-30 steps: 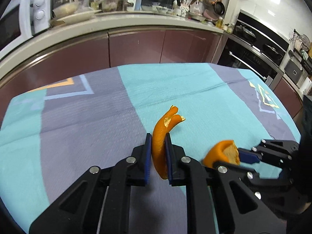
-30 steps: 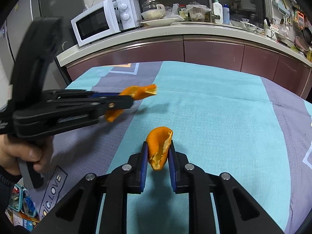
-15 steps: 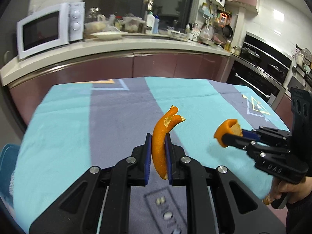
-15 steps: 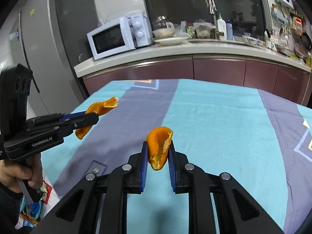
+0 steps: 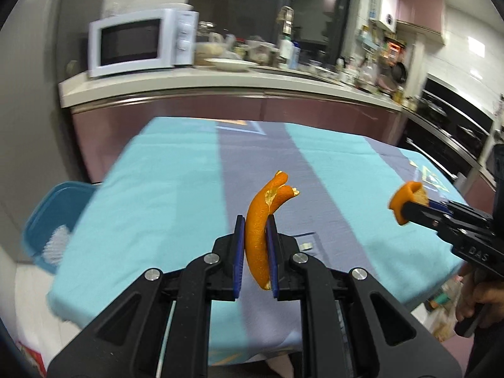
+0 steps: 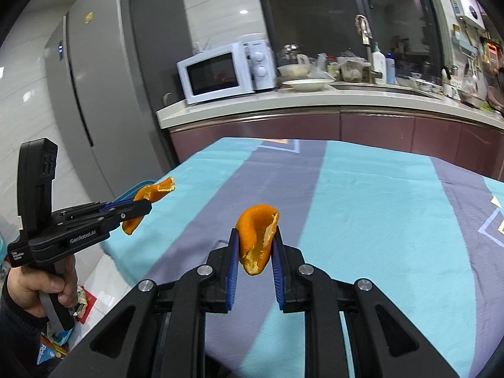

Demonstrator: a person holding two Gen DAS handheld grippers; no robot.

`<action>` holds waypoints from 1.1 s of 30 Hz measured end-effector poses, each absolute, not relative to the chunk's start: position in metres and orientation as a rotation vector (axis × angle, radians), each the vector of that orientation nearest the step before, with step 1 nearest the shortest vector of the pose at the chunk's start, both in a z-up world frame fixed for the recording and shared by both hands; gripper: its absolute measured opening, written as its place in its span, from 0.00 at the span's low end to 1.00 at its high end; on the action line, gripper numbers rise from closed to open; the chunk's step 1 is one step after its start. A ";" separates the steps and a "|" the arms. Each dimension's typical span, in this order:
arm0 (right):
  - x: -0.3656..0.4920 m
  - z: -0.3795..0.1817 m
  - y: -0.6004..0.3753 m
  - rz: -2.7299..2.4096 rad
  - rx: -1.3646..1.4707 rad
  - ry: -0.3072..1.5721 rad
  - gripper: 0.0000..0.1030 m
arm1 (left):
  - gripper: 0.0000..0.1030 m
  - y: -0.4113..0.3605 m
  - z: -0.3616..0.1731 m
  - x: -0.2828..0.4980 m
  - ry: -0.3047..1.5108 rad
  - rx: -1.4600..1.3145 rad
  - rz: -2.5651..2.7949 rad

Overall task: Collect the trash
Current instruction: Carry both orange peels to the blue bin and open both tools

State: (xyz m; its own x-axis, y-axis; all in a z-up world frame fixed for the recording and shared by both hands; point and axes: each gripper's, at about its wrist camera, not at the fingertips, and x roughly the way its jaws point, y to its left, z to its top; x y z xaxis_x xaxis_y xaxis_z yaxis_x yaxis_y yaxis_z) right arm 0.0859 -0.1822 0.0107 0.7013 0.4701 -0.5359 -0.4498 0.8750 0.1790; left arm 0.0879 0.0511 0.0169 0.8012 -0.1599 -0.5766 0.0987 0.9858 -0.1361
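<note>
My left gripper (image 5: 255, 230) is shut on a long curved strip of orange peel (image 5: 263, 220), held in the air above the near edge of the table. My right gripper (image 6: 255, 245) is shut on a cupped piece of orange peel (image 6: 256, 236), also lifted above the table. In the left wrist view the right gripper (image 5: 406, 211) shows at the right with its peel (image 5: 406, 197). In the right wrist view the left gripper (image 6: 138, 209) shows at the left with its strip (image 6: 151, 192), out past the table's left edge.
The table wears a turquoise and purple cloth (image 5: 176, 195). A blue bin (image 5: 53, 220) stands on the floor by its left edge. Behind are a counter with a white microwave (image 5: 141, 44), dishes and bottles, a grey fridge (image 6: 104, 94), and ovens (image 5: 447, 138) at the right.
Both grippers have pulled back from the table and lifted, each still holding its peel. The views have swung left, bringing the microwave, fridge and blue bin into sight.
</note>
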 end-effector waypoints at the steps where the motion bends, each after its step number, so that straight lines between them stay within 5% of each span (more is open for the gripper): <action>1: 0.082 0.011 -0.177 0.526 0.032 0.605 0.17 | 0.13 0.060 0.019 0.077 0.617 -0.110 -0.120; 33: 0.058 0.064 0.010 0.919 -0.149 0.467 0.17 | 0.13 0.254 0.070 -0.089 0.460 -0.195 0.346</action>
State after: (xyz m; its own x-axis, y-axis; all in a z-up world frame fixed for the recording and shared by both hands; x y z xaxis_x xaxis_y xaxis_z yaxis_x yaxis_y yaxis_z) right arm 0.0579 0.0101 0.0641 0.5154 0.7296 -0.4495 -0.7932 0.6047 0.0718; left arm -0.0894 0.2543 0.0701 0.8395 0.2813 -0.4649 -0.3685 0.9235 -0.1066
